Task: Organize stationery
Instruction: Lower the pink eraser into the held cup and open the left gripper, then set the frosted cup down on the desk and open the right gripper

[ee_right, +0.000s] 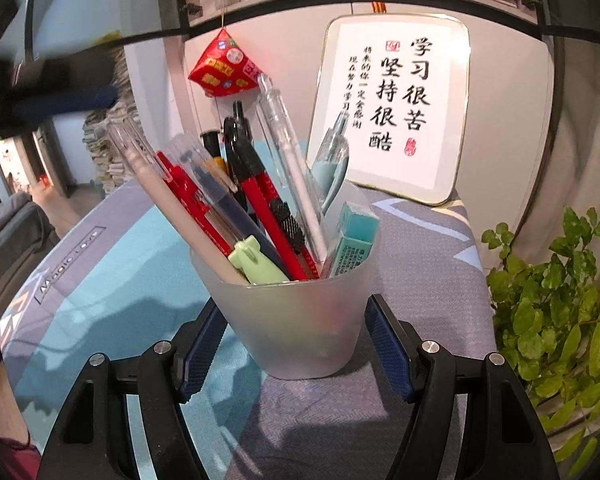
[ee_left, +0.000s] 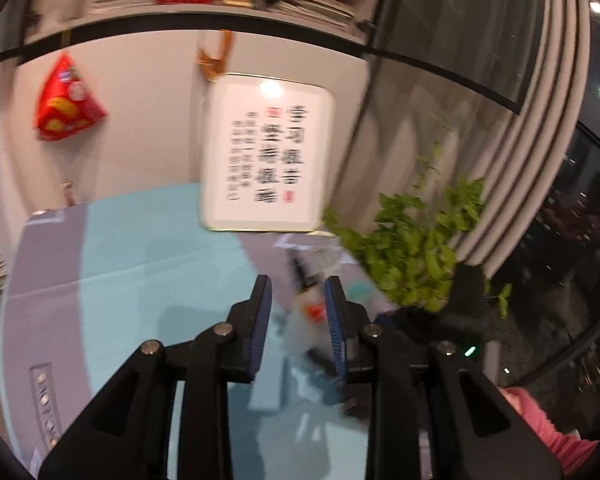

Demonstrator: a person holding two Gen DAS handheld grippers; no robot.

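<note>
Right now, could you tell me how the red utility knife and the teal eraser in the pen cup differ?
The red utility knife is long and thin, leaning left with its black end far above the rim; the teal eraser is a short block barely clearing the rim. The knife is red with a black slider; the eraser is teal in a printed sleeve. The knife sits mid-cup; the eraser rests against the right wall. Both stand in the frosted pen cup.

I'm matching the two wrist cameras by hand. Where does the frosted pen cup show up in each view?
Left wrist: the pen cup is a blurred shape low and centre, between the left gripper fingers.
Right wrist: pen cup, centre, standing on the desk mat between the open right gripper fingers.
Shared landmark: the framed calligraphy leaning against the wall.
</note>
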